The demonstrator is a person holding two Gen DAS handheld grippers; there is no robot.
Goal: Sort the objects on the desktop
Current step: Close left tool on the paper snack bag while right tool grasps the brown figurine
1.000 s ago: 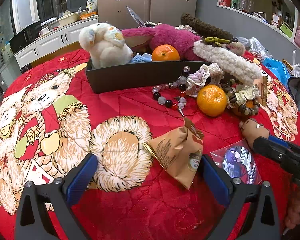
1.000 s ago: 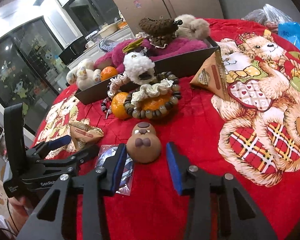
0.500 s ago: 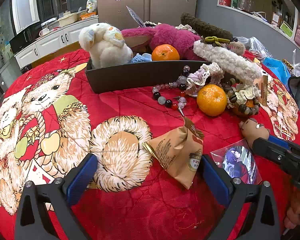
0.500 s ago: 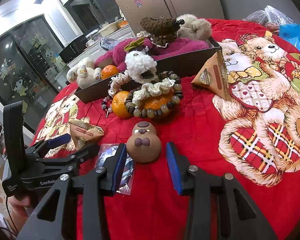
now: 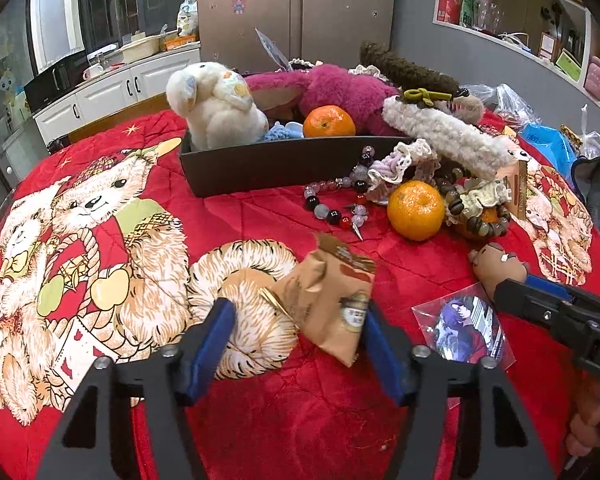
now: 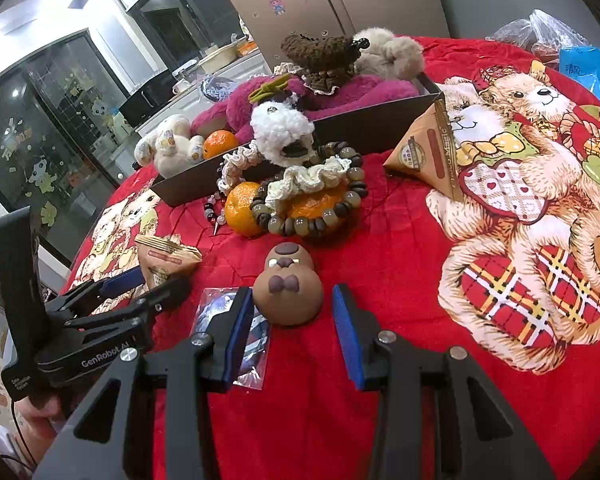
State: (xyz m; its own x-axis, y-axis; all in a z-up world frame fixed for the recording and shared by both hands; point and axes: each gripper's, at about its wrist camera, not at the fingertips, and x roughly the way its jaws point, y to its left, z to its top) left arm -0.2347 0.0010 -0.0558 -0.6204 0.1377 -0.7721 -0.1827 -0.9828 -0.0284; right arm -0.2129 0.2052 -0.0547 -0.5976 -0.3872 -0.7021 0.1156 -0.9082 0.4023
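A brown triangular snack packet point(image 5: 328, 296) lies on the red cloth between the fingers of my left gripper point(image 5: 296, 332), which is open; its right pad touches or nearly touches the packet. The packet also shows in the right wrist view point(image 6: 164, 260). My right gripper point(image 6: 292, 320) is open around a brown bear-face toy point(image 6: 288, 288), apart from it on both sides. The toy point(image 5: 496, 264) shows at right in the left wrist view. A dark tray point(image 5: 268, 160) at the back holds plush toys and a tangerine point(image 5: 329, 121).
A clear-sleeved photo card point(image 5: 468, 328) lies between the grippers. Two tangerines point(image 6: 242, 208), bead bracelets point(image 6: 312, 216), scrunchies and a second triangular packet point(image 6: 428, 156) lie in front of the tray. Plastic bags point(image 5: 548, 140) sit at the far right.
My left gripper's fingers have closed in around the brown packet. My right gripper has edged slightly forward around the bear-face toy.
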